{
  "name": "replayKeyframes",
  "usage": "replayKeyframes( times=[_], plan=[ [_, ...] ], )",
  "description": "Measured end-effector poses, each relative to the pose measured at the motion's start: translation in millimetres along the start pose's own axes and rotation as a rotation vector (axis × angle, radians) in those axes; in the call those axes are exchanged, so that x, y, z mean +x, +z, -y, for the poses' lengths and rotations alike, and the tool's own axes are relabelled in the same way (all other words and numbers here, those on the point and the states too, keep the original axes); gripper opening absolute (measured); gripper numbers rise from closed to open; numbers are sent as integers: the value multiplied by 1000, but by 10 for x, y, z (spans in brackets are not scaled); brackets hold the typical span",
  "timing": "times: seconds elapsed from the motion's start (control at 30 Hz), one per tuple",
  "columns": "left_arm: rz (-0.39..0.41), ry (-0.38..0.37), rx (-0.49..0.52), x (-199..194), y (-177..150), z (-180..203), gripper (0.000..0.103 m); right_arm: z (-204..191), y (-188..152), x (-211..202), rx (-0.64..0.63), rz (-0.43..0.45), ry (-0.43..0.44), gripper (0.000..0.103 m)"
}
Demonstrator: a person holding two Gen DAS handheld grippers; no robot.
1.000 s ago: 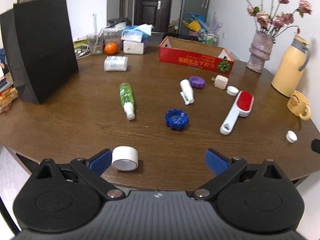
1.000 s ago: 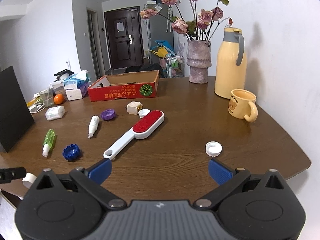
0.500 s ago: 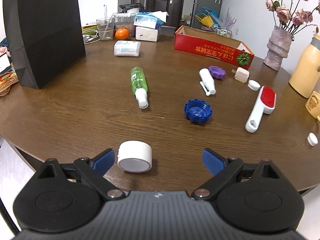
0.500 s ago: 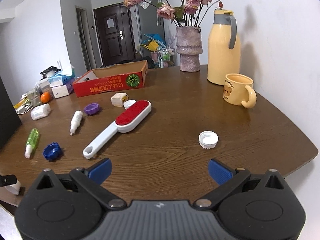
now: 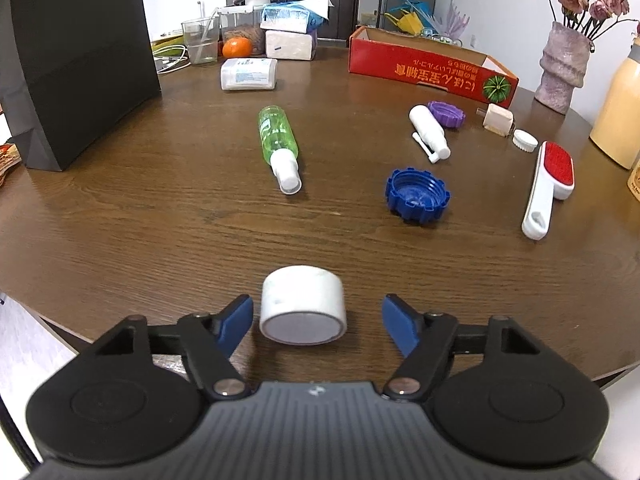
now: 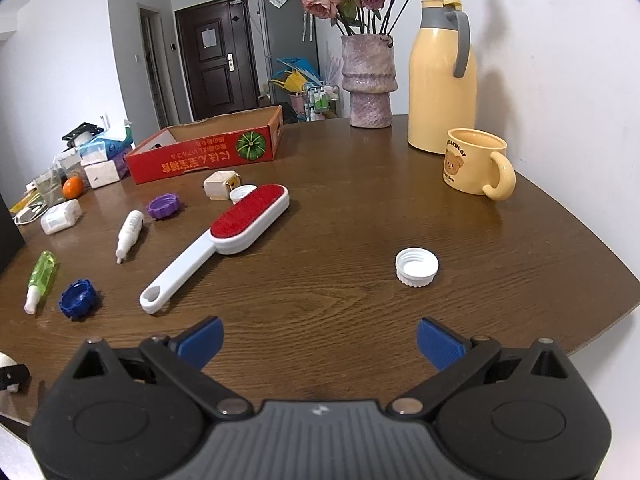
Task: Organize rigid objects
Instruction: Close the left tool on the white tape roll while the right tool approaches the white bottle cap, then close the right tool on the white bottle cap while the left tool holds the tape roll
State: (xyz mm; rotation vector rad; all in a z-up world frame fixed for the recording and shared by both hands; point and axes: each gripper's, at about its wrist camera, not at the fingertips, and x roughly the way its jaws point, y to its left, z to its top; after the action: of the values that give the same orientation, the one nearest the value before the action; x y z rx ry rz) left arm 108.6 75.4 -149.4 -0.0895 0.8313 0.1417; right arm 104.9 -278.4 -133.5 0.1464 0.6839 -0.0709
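Observation:
A white round container point(image 5: 303, 304) lies on its side near the table's front edge, between the open fingers of my left gripper point(image 5: 317, 322), closer to the left finger and not gripped. Beyond it lie a green spray bottle point(image 5: 279, 144), a blue cap point(image 5: 417, 195), a white bottle point(image 5: 429, 132), a purple cap point(image 5: 446, 114) and a red lint brush point(image 5: 550, 184). My right gripper point(image 6: 319, 342) is open and empty above the table's near edge. A white cap point(image 6: 417, 268) lies ahead to its right, and the lint brush point(image 6: 224, 240) ahead to its left.
A red cardboard box point(image 5: 430, 66) stands open at the back. A black paper bag point(image 5: 76, 52) stands at the left. A vase point(image 6: 370, 88), a yellow jug point(image 6: 442, 76) and a yellow mug point(image 6: 476, 164) stand at the right. Tissue packs and an orange point(image 5: 237, 47) sit far back.
My left gripper has moved forward and to the left, so the white container now sits between its fingers. My right gripper has moved forward toward the white cap.

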Motion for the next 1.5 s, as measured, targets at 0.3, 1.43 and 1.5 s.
replayKeyframes(
  times=[0.3, 1.43, 1.5],
  plan=[
    [8, -5, 30, 80, -19, 13, 44, 6, -22, 121, -8, -2, -2, 102],
    [60, -28, 59, 123, 276, 531, 44, 599, -60, 846, -58, 104, -94, 88],
    [62, -28, 61, 119, 286, 553, 44, 651, -25, 891, -52, 102, -94, 86]
  ],
)
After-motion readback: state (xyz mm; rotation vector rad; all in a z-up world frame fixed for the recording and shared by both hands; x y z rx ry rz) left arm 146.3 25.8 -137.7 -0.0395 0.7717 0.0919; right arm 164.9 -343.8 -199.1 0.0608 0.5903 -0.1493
